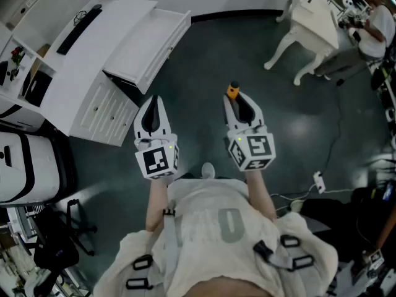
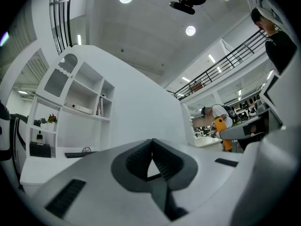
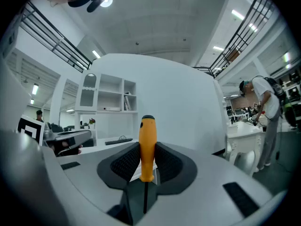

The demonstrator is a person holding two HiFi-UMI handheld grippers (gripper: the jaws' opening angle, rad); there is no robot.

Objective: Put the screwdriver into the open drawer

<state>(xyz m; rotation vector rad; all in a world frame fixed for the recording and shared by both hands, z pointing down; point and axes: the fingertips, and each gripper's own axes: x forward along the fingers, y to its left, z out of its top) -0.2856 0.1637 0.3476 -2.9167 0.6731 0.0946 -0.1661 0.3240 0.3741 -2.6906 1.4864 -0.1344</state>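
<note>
Screwdriver (image 3: 147, 135) is clamped in the right gripper (image 3: 147, 146), well above the dark floor (image 1: 204, 54) and resting on no surface. In the right gripper view its orange handle stands upright between the two ribbed fingers (image 3: 123, 161). They pinch it from both sides around its lower half. The rounded butt of the handle rises clear above the fingertips, and the thin dark shaft runs back from the handle's base along the slot between the fingers, towards the camera. In the head view only the orange butt shows, poking out past the tips of the right gripper (image 1: 240, 104).

The left gripper (image 2: 151, 146) holds nothing. Its fingers (image 2: 134, 161) are pressed together at the tips, with only a small triangular gap behind the point where they meet.

The open drawer (image 1: 148, 45) is pulled out from the front of the white bench (image 1: 68, 73) at the upper left of the head view, with its white inside showing. A black keyboard (image 1: 79, 28) lies on the bench top behind it. The left gripper (image 1: 154, 104) hangs just off the drawer's near corner. The right gripper and the screwdriver are further right, well apart from the drawer and over bare floor. Both grippers point level, away from the person.
</note>
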